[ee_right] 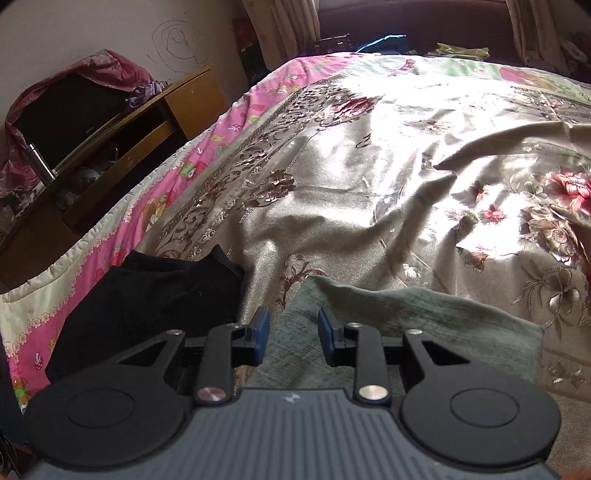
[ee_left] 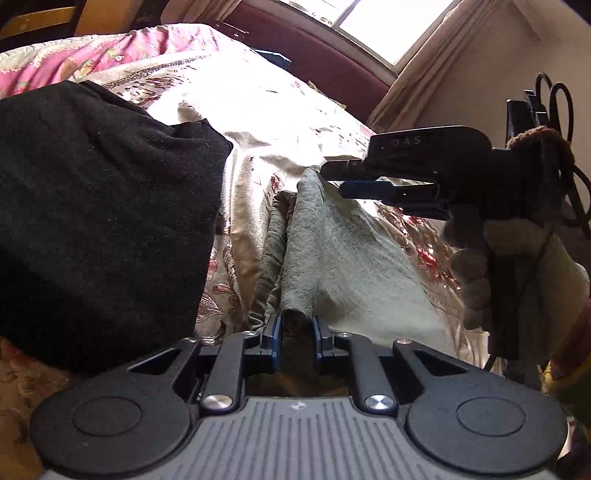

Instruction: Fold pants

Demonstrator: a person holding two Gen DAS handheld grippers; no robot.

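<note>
The grey-green pants (ee_left: 332,251) lie on the bed, drawn up into a ridge that runs from my left gripper (ee_left: 296,328) to my right gripper (ee_left: 332,179). A fold of the pants fills the narrow gap between the left gripper's blue pads, which hold it. In the left wrist view the right gripper comes in from the right, held by a gloved hand (ee_left: 476,277), jaws apart, the cloth's peak just touching its upper fingertip. In the right wrist view the right gripper (ee_right: 293,325) stands open above the pants (ee_right: 424,317), pinching nothing.
A black garment (ee_left: 92,221) lies folded to the left of the pants, also seen in the right wrist view (ee_right: 147,295). The floral satin bedcover (ee_right: 369,166) spreads beyond, sunlit. A wooden cabinet (ee_right: 129,140) stands left of the bed, a window (ee_left: 388,26) behind.
</note>
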